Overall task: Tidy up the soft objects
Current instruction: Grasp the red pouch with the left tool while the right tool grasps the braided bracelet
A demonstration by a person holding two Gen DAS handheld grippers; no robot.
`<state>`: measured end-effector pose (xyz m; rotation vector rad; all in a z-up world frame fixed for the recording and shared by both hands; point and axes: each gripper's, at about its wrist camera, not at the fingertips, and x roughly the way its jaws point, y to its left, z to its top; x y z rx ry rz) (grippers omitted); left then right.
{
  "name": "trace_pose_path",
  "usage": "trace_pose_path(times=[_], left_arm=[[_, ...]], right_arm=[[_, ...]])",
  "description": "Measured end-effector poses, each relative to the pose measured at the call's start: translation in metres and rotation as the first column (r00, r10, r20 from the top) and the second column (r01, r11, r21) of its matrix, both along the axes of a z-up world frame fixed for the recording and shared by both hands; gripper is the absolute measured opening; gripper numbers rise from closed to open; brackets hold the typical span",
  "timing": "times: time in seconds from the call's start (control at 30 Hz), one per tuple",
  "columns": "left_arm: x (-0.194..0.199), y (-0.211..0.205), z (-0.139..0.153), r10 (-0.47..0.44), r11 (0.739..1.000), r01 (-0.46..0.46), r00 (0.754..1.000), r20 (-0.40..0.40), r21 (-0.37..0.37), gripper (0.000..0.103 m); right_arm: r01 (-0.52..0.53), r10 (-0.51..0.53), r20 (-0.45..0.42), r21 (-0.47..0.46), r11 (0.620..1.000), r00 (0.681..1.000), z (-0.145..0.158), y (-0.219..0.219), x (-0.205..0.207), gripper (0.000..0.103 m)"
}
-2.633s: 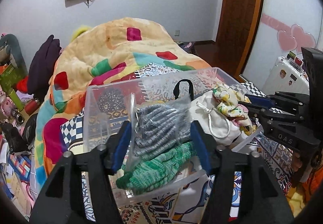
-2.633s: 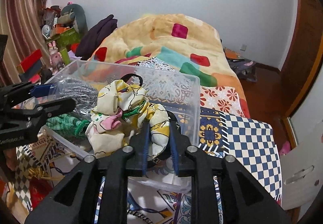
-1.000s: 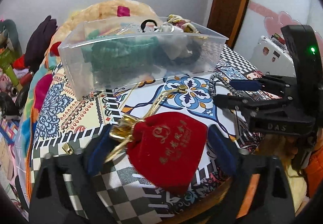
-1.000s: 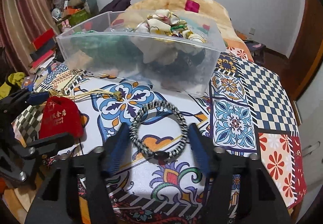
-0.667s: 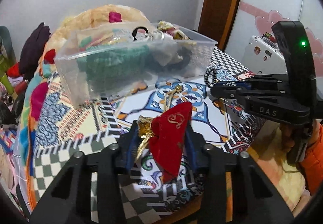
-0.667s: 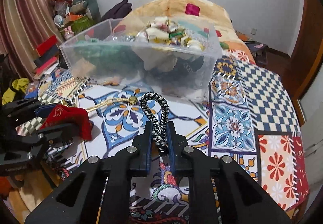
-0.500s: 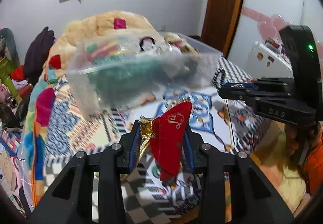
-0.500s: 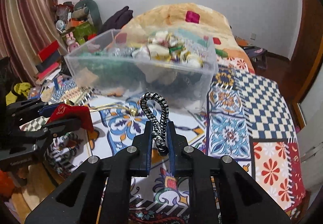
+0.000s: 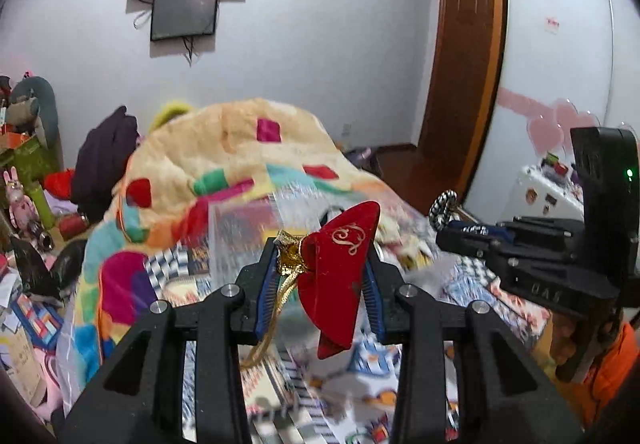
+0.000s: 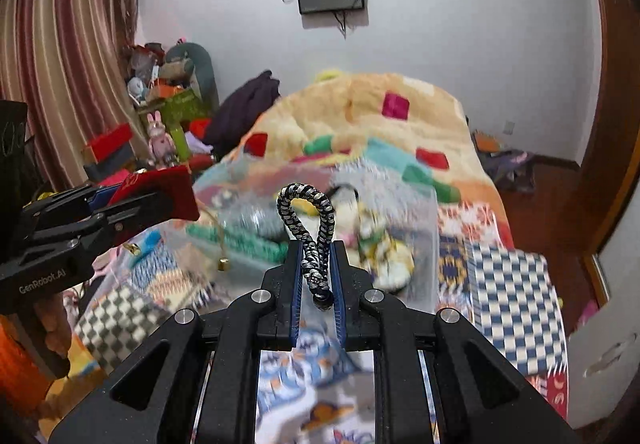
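My left gripper (image 9: 320,264) is shut on a red velvet pouch (image 9: 340,276) with gold lettering; its gold cord (image 9: 276,312) hangs below. My right gripper (image 10: 316,256) is shut on a black-and-white braided hair loop (image 10: 308,219) that sticks up between the fingers. Both are held in the air in front of a clear plastic bin (image 10: 420,211), blurred by motion, that holds green knitwear (image 10: 240,240) and floral fabric (image 10: 384,244). The right gripper with its loop shows at the right of the left wrist view (image 9: 448,219); the left gripper with the pouch shows at the left of the right wrist view (image 10: 152,195).
The bin stands on a patterned patchwork cloth (image 10: 512,284) over a table. Behind it lies a bed with a yellow patch blanket (image 10: 360,115). Toys and boxes pile up at the left (image 10: 160,115). A wooden door (image 9: 468,63) is at the right.
Both grippers have risen well above the table with the pouch and the hair loop still held. The views now look over the bin's top instead of at its side.
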<state>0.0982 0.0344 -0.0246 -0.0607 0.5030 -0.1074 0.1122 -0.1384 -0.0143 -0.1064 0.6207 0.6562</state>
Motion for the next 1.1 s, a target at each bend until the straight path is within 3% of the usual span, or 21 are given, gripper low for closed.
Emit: trace_pose_path(times=[0.23,0.63,0.7,0.8,0.87,1.1], left_arm=[[0.028,0.011,-0.001,0.015,1.0,-0.015,1.0,-0.012,-0.005,0.038],[0.072,0.018,-0.049,0.02,1.0,-0.02,0.983,-0.185,0.003,0.039],[0.072,0.019,-0.052,0.028,1.0,-0.026,0.981,-0.193,0.009,0.044],[0.071,0.02,-0.054,0.036,0.999,-0.034,0.98,-0.197,0.01,0.056],[0.069,0.021,-0.053,0.046,0.999,-0.044,0.981,-0.189,0.012,0.06],[0.062,0.029,-0.046,0.042,0.999,-0.047,0.982,-0.182,-0.022,0.07]], right_arm=[[-0.031,0.031,-0.001,0.022,0.999,1.0,0.002,0.023,0.021,0.012],[-0.064,0.058,-0.077,-0.08,0.995,0.995,-0.038,0.05,0.042,0.012],[-0.067,0.06,-0.079,-0.089,0.994,0.995,-0.039,0.05,0.043,0.012],[-0.079,0.07,-0.092,-0.099,0.992,0.993,-0.041,0.051,0.044,0.021],[-0.083,0.074,-0.095,-0.103,0.991,0.993,-0.04,0.051,0.043,0.04],[-0.074,0.068,-0.058,-0.119,0.99,0.996,-0.033,0.049,0.036,0.05]])
